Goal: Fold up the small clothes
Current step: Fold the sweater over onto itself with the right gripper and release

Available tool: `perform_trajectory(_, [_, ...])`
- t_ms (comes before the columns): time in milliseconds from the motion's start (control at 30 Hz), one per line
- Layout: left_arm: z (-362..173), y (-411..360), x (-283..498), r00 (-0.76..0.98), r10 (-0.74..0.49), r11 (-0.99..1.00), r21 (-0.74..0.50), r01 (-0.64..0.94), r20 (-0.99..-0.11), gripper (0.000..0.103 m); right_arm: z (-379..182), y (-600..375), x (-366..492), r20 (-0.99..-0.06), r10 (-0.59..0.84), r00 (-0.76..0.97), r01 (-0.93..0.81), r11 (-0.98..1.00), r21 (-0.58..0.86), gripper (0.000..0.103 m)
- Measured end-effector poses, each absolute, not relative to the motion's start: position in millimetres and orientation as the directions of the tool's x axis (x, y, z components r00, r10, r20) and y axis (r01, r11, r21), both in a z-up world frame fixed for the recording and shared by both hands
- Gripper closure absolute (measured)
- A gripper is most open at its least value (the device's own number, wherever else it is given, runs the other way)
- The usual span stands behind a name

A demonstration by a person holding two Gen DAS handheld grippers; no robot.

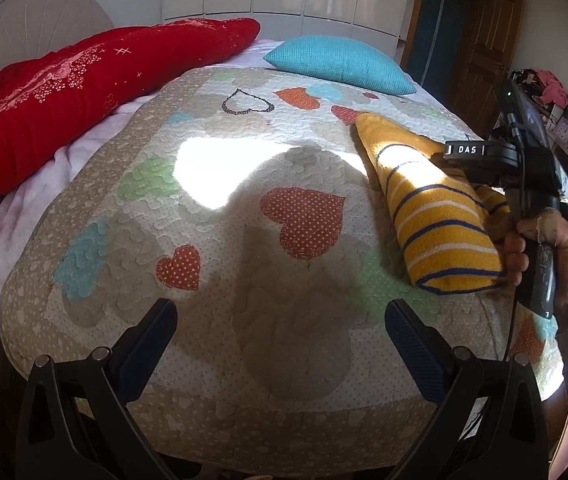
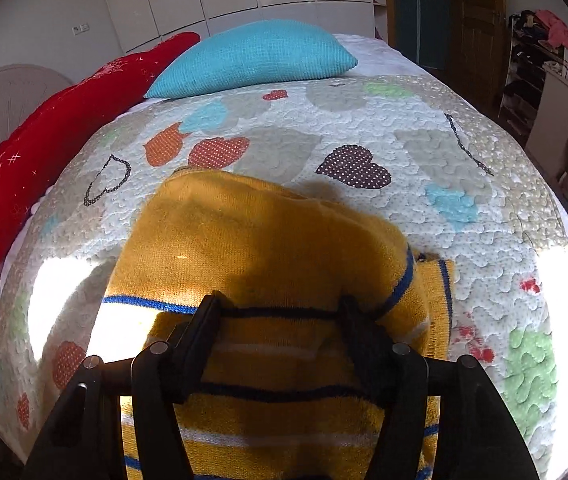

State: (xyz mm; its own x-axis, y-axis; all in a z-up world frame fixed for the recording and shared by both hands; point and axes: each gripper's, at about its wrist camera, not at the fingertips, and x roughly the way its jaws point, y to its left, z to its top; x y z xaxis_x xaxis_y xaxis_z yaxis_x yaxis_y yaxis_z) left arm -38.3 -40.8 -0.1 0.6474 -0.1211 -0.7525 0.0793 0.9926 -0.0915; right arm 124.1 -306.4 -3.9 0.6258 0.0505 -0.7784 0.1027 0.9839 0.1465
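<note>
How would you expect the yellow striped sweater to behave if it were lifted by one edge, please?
The yellow striped sweater is soft knit, so it would probably sag and unfold. It looks light for its bulk. The fuzzy surface under the right gripper should resist slipping.

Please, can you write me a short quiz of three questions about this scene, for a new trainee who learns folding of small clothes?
1. True or false: the left gripper is open, with nothing between its fingers.
2. Which item does the right gripper touch? A) the turquoise pillow B) the yellow striped garment C) the red blanket
3. Fill in: the garment lies on a quilt decorated with ____ shapes.

Key
1. True. Only quilt shows between the fingers.
2. B. The fingers sit around a fold of the garment, by the stripes; whether they clamp it cannot be told.
3. Heart.
</note>
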Motion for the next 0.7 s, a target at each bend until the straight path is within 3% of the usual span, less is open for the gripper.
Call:
perform_trajectory(133, [-6.5,-33.4,-30.1,0.636,-0.127,0.991,-0.121,0.054,-0.761,0.0,20.9,-271.4,107.9,-0.721,0.089,0.687,-0.01,0.993,0.113,0.037])
perform_trajectory(367, [-12.8,-25.7,-26.8,0.62,-0.118,0.991,-0.128,0.028,-0.776,0.0,-18.3,-214.8,121.1,-0.769,0.018,0.639,-0.1,0.993,-0.06,0.036])
perform_trajectory(467, [-12.9,-20.6,-25.7,0.626,-0.113,0.991,-0.133,0.016,-0.772,0.0,6.9,-222.2,117.1,-0.724,0.107,0.681,-0.138,0.99,0.016,0.038])
perform_trajectory(533, [-14.5,-19.3,-23.1,0.623,-0.116,0.99,-0.14,0.01,-0.774,0.0,16.8,-234.9,122.2,-0.702,0.074,0.709,-0.076,0.997,0.028,0.037])
perform_trajectory(700, [-17.4,-21.7,-20.8,0.609,-0.121,0.99,-0.143,0.013,-0.784,0.0,-20.5,-273.1,163.2,-0.788,0.052,0.614,0.033,0.995,0.092,0.033])
